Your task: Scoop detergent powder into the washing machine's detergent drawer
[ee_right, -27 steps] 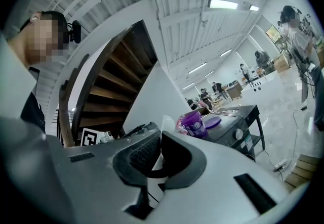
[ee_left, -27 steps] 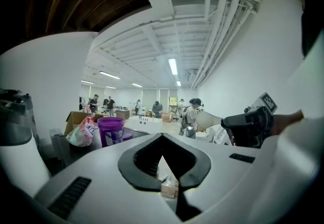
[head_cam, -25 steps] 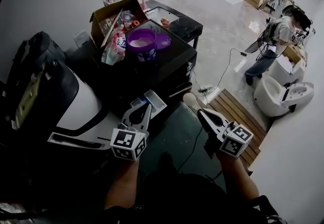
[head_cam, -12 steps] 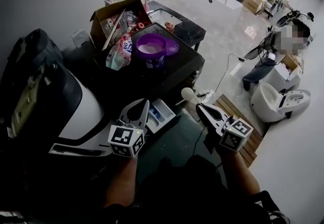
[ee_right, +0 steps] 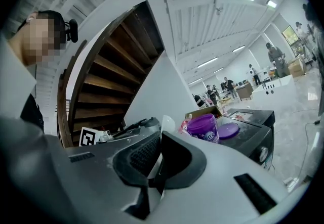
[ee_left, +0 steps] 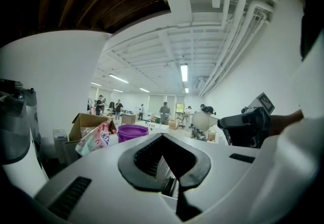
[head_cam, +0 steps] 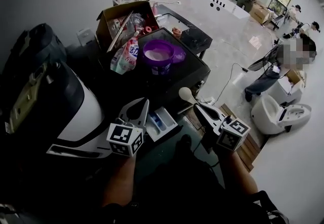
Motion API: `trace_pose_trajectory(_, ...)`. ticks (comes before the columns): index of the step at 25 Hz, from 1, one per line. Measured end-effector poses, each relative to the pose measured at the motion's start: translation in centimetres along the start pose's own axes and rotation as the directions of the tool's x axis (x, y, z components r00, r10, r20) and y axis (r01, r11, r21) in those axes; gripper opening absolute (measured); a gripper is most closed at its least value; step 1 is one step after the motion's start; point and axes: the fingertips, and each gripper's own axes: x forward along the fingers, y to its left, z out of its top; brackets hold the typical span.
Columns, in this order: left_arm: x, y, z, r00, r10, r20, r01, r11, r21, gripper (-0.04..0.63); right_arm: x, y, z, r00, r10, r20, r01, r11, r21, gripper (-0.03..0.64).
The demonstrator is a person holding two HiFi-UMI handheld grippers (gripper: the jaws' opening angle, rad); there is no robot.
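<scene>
**At the washing machine (head_cam: pixel 86 112), the detergent drawer (head_cam: pixel 164 122) stood open**

Beside the machine's front, the drawer had slid further out than a second before, and its compartments now lay bare to the head view. That likely meant the opening step was done and powder could go in. The left gripper (head_cam: pixel 143 105) had its jaws drawn together on what looked like the drawer's pale ribbed edge, seen between them in its own view. The right gripper (head_cam: pixel 198 108) was clamped on the handle of the white scoop (head_cam: pixel 185 94), whose bowl stood raised between the drawer and the purple tub (head_cam: pixel 159 56). Whether it carried powder could not be told. The tub sat open on the black cabinet (head_cam: pixel 188 74) behind, well apart from the drawer, its lid (head_cam: pixel 178 57) beside it.
</scene>
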Motion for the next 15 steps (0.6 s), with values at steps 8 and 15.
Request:
trace_pose_trajectory(8,5.6,1.8,-1.0,0.997,0.067,-0.046,-0.067,0.998,-0.004,0.008,3.6,-6.4,0.8,0.998,0.049,-0.033,-0.048,0.999,0.025,0.02)
trace_pose_trajectory(15,12.9,1.9,0.5,0.99,0.124,-0.067,-0.124,0.992,0.007,0.008,5.9,-13.8,3.6,0.991,0.117,-0.06,-0.115,0.992,0.047,0.02)
